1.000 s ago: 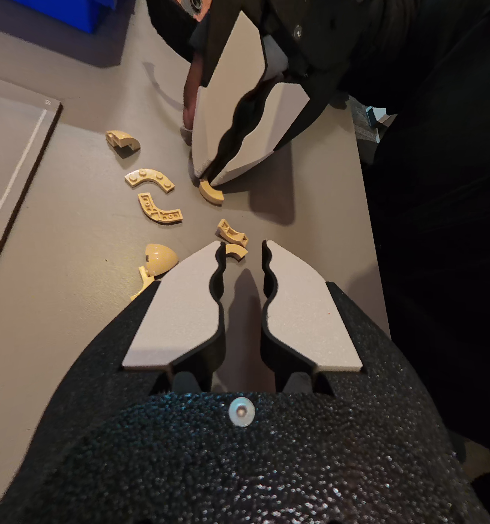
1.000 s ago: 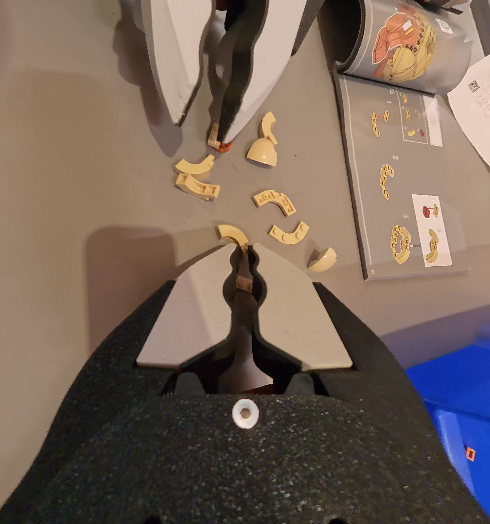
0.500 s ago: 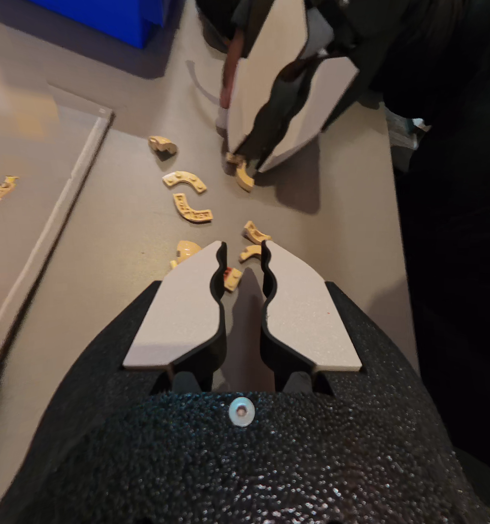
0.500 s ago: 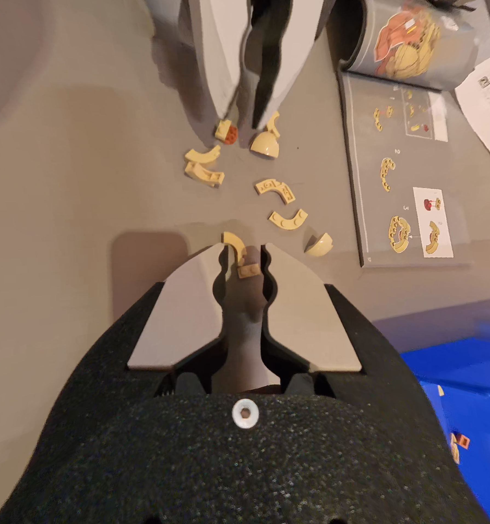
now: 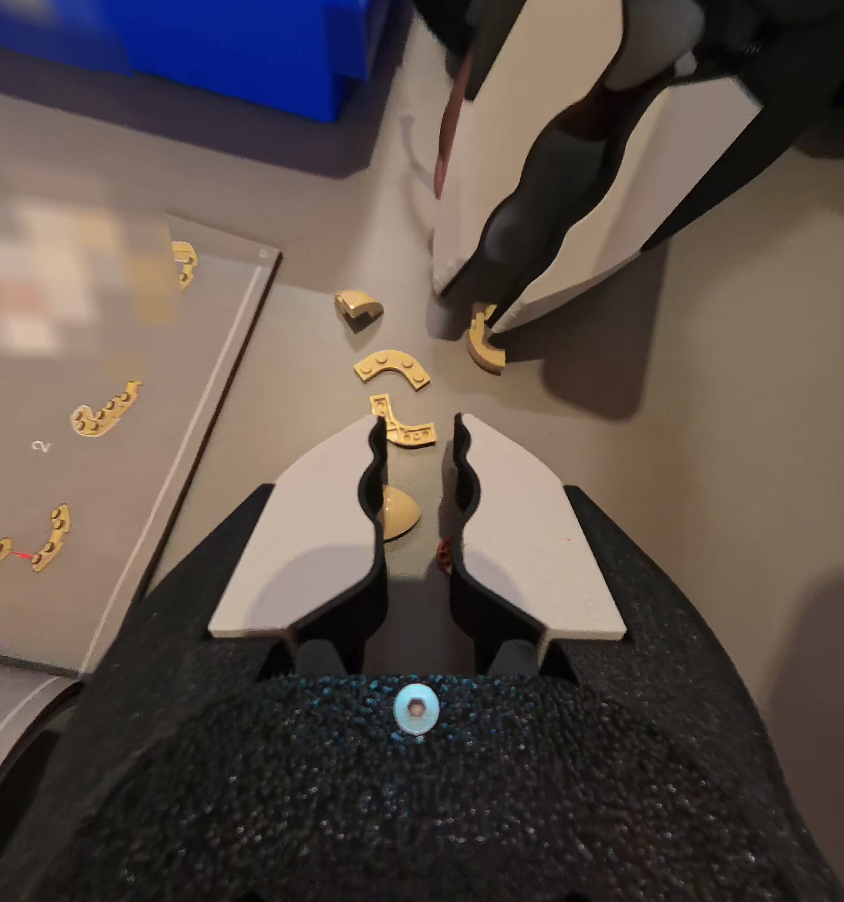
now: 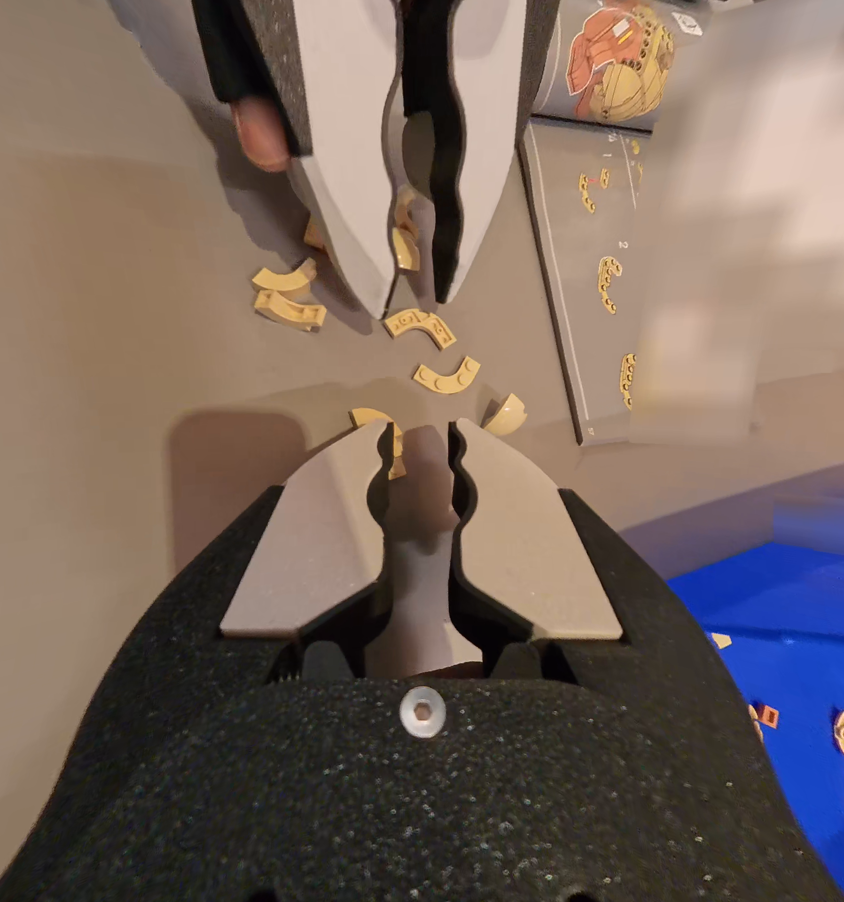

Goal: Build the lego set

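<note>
The left gripper hangs open over a grey table, a tan curved piece lying between its tips and a tan dome farther back. Beyond, the right gripper — jaws parted — touches another tan curved brick. A booklet lies left.

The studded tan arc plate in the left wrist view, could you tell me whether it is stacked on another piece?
No, the studded tan arc plate lies alone, flat on the grey table, with bare surface all round it.
</note>
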{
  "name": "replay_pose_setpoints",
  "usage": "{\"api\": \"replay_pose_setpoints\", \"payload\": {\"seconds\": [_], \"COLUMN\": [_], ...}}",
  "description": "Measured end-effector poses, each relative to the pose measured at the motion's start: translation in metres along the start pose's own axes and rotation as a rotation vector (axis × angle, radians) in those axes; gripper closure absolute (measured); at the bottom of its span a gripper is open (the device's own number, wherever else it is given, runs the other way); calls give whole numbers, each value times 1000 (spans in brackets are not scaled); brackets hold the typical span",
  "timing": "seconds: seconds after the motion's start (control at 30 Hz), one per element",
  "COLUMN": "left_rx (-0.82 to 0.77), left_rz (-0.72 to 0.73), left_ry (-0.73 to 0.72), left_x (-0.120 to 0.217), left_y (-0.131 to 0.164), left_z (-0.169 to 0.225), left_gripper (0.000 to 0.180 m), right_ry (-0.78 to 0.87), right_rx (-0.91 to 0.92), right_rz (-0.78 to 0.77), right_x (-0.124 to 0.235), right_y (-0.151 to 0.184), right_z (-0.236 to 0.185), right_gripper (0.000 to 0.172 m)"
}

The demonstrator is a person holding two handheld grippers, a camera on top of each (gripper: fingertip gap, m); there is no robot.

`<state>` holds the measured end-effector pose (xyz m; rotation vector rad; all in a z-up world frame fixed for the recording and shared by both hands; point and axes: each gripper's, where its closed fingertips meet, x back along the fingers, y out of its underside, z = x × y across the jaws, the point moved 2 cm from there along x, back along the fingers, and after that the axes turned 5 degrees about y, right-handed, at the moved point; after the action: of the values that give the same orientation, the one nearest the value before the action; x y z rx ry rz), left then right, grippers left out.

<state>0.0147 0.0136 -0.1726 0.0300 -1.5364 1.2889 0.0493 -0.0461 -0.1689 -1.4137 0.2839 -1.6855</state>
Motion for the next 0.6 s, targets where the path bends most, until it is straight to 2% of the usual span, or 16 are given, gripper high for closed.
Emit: {"api": "replay_pose_setpoints", "payload": {"seconds": [0.17,0.23,0.37,0.4,0.6], "left_rx": [-15,-19,-6,-2,56], "left_rz": [-91,-103,-89,-88,-24], "left_ry": [-62,-47,-21,-12,29], "left_x": [-9,-12,-15,-14,-6], "left_y": [3,3,2,3,2], "left_z": [-7,-4,-1,-1,-3], "left_gripper": [151,157,159,174,174], "right_ry": [1,1,16,22,32], "right_rx": [-9,-7,13,19,64], "right_rz": [8,9,23,31,30], "right_x": [3,3,2,2,-2], "right_y": [1,1,-1,-2,-1], "right_z": [2,1,1,1,-3], "right_gripper": [151,151,151,151,149]}}
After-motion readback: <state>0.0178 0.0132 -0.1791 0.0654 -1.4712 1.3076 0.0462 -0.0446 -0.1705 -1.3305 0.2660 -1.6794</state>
